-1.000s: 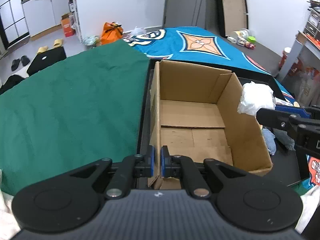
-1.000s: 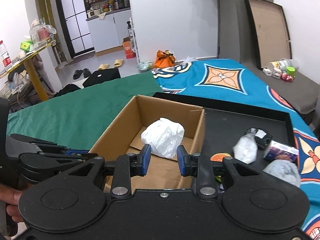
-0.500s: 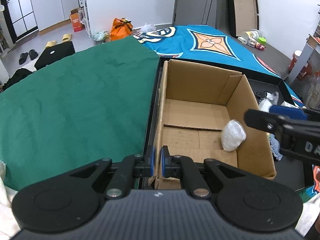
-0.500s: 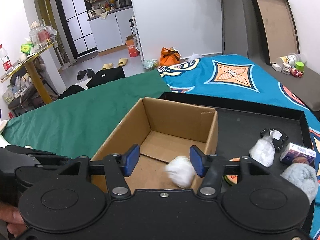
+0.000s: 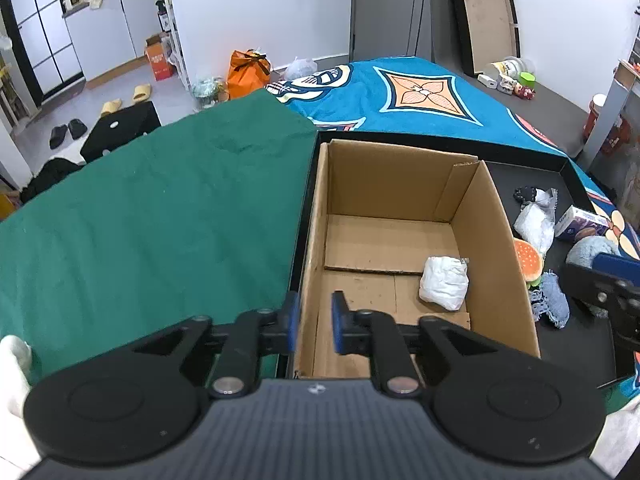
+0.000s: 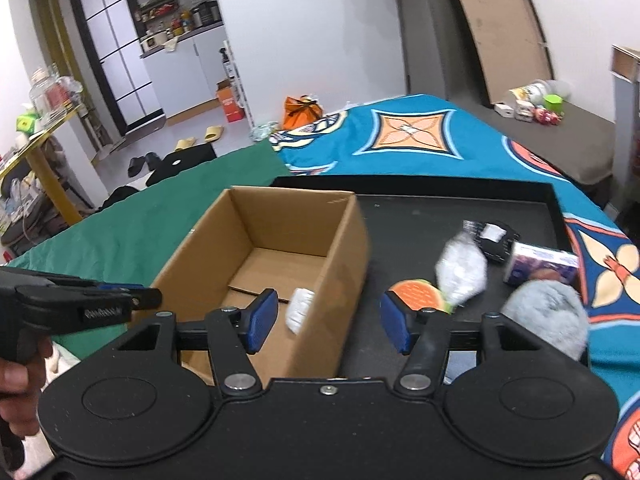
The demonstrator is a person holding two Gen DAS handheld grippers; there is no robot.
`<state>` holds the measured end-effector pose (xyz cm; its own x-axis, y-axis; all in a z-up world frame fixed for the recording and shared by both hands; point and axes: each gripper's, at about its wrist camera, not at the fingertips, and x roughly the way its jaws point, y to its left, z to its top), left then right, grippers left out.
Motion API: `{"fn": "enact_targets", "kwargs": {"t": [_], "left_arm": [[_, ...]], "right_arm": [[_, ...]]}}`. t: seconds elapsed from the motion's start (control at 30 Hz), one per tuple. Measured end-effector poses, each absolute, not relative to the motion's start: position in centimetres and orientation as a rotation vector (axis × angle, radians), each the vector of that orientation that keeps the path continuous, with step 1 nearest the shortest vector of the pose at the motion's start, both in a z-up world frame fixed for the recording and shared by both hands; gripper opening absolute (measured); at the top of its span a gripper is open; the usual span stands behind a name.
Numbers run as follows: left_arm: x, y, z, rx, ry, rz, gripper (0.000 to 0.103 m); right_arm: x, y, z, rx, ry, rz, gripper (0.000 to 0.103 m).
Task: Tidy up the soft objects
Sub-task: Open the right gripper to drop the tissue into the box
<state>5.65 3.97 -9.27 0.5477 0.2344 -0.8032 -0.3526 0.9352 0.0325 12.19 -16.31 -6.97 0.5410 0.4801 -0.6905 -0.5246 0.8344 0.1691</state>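
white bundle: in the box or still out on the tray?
In. The white bundle lies on the floor of the cardboard box, near its right wall; no claw touches it.

Black left claw [image 5: 313,322] and right claw [image 6: 328,321] carry blue pads, silver screws.

Orange bag [image 5: 248,67] on floor; slippers [image 5: 127,98] nearby.
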Motion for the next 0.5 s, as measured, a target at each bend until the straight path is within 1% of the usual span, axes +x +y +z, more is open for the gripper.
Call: {"fn": "enact_targets", "kwargs": {"t": [0.03, 0.1, 0.13, 0.2, 0.33, 0.4, 0.5], "left_arm": [[5.7, 3.8, -9.2, -0.131, 0.926, 0.354, 0.027], [5.9, 3.6, -8.9, -0.122, 0.921, 0.359, 0.042], [6.1, 3.4, -8.9, -0.115, 0.922, 0.363, 0.045], [6.4, 3.1, -8.8, -0.099, 0.928, 0.371, 0.056], [7.1, 2.2, -8.8, -0.067, 0.935, 0.370, 0.064], [7.4, 1.8, -8.8, -0.050, 0.938, 0.370, 0.071], [7.9, 1.2, -8.9, -0.028, 0.943, 0.370, 0.074]], "right_arm": [[12.3, -16.6, -7.0, -0.060, 0.803, 0.592, 0.057], [12.3, -17.4, -7.1, -0.058, 0.805, 0.579, 0.057], [12.3, -17.8, -7.2, -0.057, 0.808, 0.571, 0.057], [12.5, -18.8, -7.4, -0.054, 0.817, 0.554, 0.057], [12.8, -21.0, -8.0, -0.059, 0.833, 0.509, 0.058], [12.9, -22.3, -8.3, -0.052, 0.843, 0.483, 0.060], [13.1, -23.9, -8.8, -0.050, 0.854, 0.447, 0.062]]}}
